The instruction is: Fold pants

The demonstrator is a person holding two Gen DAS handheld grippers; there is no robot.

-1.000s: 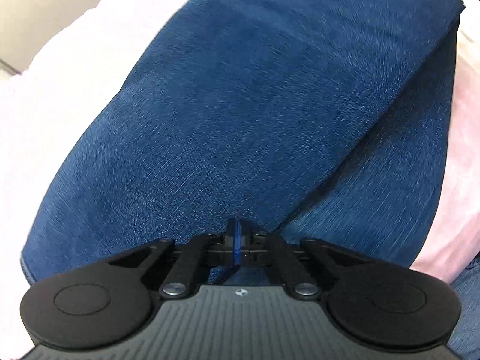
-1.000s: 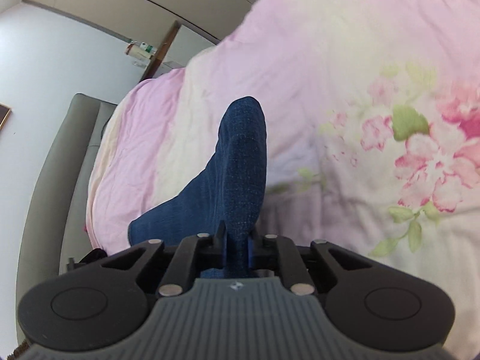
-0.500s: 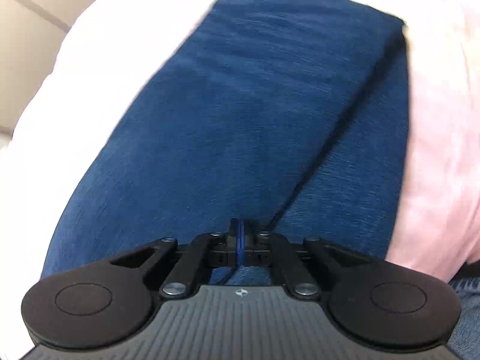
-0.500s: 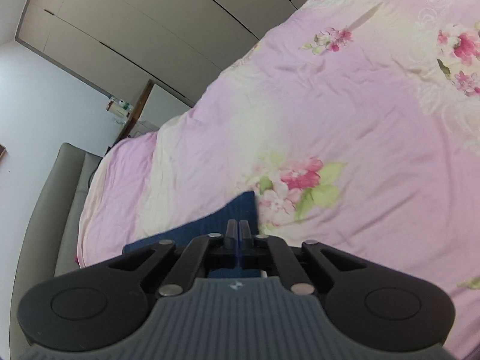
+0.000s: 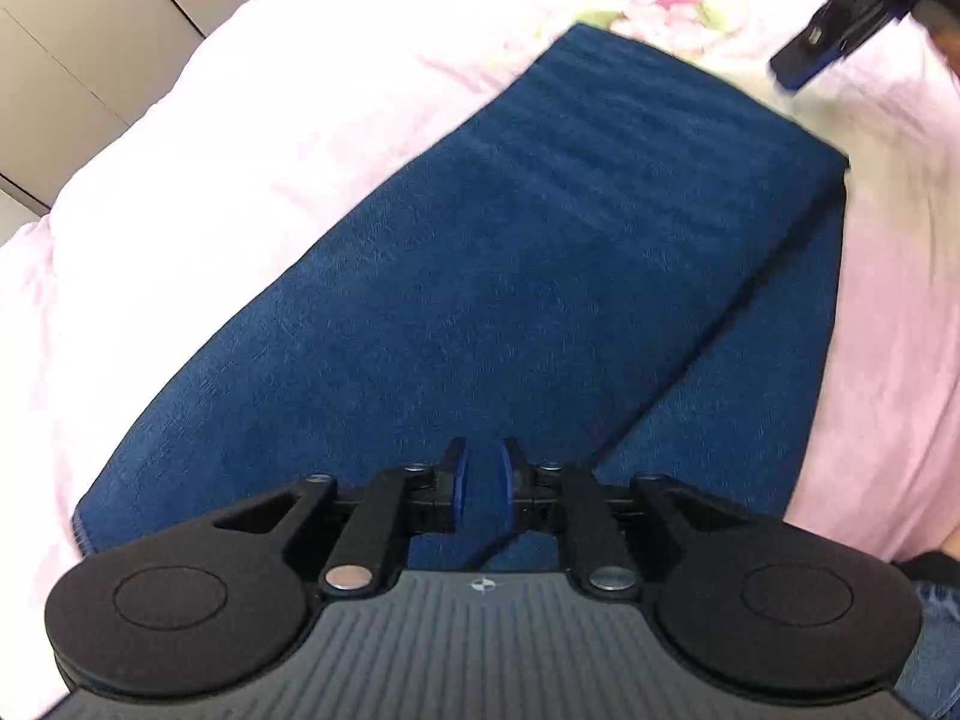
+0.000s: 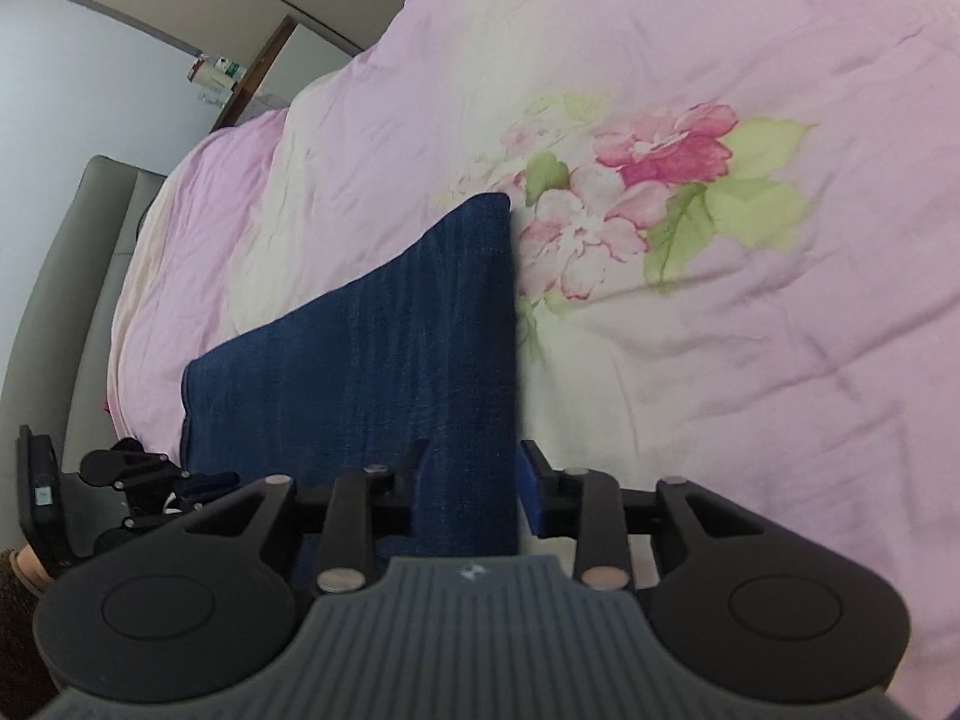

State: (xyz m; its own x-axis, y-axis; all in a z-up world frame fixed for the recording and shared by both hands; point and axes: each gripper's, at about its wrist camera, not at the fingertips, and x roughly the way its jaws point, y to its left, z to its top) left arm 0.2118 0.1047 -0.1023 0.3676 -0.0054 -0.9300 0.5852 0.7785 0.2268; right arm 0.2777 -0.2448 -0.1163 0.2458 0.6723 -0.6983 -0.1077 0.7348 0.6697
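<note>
Between the parted pads of the left gripper (image 5: 483,495) a little denim is seen, though no firm hold can be told. The right gripper (image 6: 474,483) is spread wide, nothing held. Ahead of both, the pants (image 5: 540,276) are laid folded on the floral bedspread (image 6: 750,330), likely released so the fold settles flat.

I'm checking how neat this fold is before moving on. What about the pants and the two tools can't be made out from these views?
- Left wrist view: the near edge of the pants is hidden behind the left tool.
- Left wrist view: the right tool is blurred and cut off by the top edge.
- Right wrist view: the near end of the pants is hidden behind the right tool.
- Neither view shows the waistband or hems, so which end lies where is unclear.
</note>
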